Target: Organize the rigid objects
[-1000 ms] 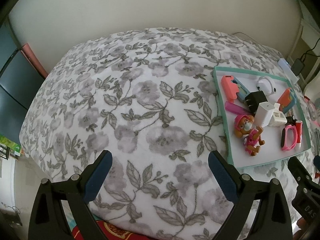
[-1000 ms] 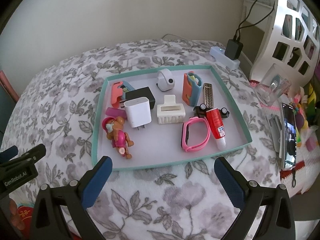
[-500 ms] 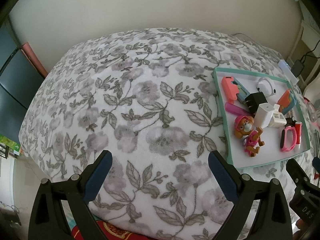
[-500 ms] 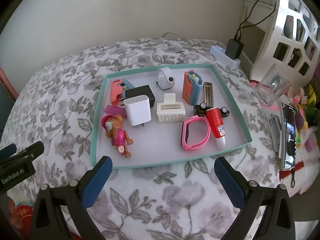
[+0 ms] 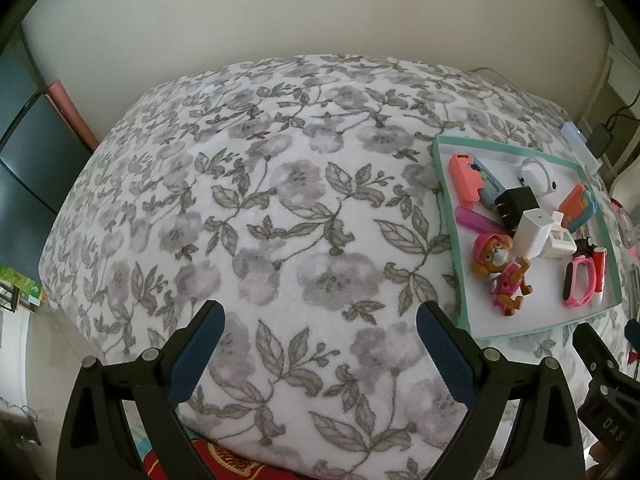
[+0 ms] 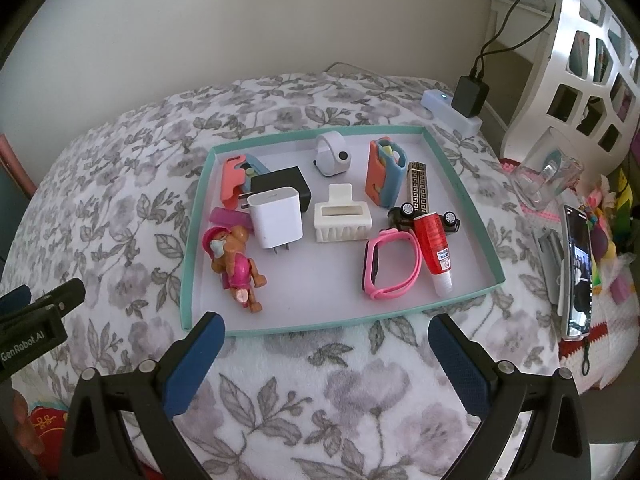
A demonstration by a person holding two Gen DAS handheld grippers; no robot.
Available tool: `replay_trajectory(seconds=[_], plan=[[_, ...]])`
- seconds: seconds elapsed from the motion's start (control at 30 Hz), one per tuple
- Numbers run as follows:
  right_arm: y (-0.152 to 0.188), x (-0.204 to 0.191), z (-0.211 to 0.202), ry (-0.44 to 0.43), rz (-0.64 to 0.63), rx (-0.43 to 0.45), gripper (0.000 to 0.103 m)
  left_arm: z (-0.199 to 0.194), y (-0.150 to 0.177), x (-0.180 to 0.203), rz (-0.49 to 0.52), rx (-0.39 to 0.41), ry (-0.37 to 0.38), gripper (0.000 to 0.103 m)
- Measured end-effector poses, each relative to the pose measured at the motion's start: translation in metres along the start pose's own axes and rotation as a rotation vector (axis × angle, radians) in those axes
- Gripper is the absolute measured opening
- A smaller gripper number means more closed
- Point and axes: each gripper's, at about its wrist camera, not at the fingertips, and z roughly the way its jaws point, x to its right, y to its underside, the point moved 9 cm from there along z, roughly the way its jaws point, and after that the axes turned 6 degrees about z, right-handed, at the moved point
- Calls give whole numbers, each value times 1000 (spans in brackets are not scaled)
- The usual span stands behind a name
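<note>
A shallow teal-rimmed tray [image 6: 460, 192] [image 5: 448, 216] lies on a floral blanket [image 5: 280, 220]. In it are a pink puppy figure [image 6: 234, 264] [image 5: 500, 272], a white charger [image 6: 276, 220], a black charger [image 6: 282, 184], a cream hair clip [image 6: 342, 220], a pink wristband [image 6: 390, 264], a red tube [image 6: 434, 244], a toy car [image 6: 424, 216] and several small cases. My right gripper [image 6: 326, 356] hangs open just in front of the tray's near rim. My left gripper [image 5: 320, 344] is open over bare blanket, left of the tray.
A power strip with a black adapter [image 6: 468, 98] lies behind the tray. A phone [image 6: 576, 268], a clear cup [image 6: 548, 172] and a white lattice headboard [image 6: 588, 52] stand at the right. A dark cabinet [image 5: 24, 168] is at the left.
Both grippers have drifted slightly back and left; the tray sits a little further right in both views. Nothing was taken hold of.
</note>
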Motion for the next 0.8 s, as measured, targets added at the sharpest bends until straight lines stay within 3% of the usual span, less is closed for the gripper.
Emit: replay_trajectory(seconds=[0.8], plan=[[3,-2,3,0,-11,-7,103,-4,-2,5,2,13,22,97]])
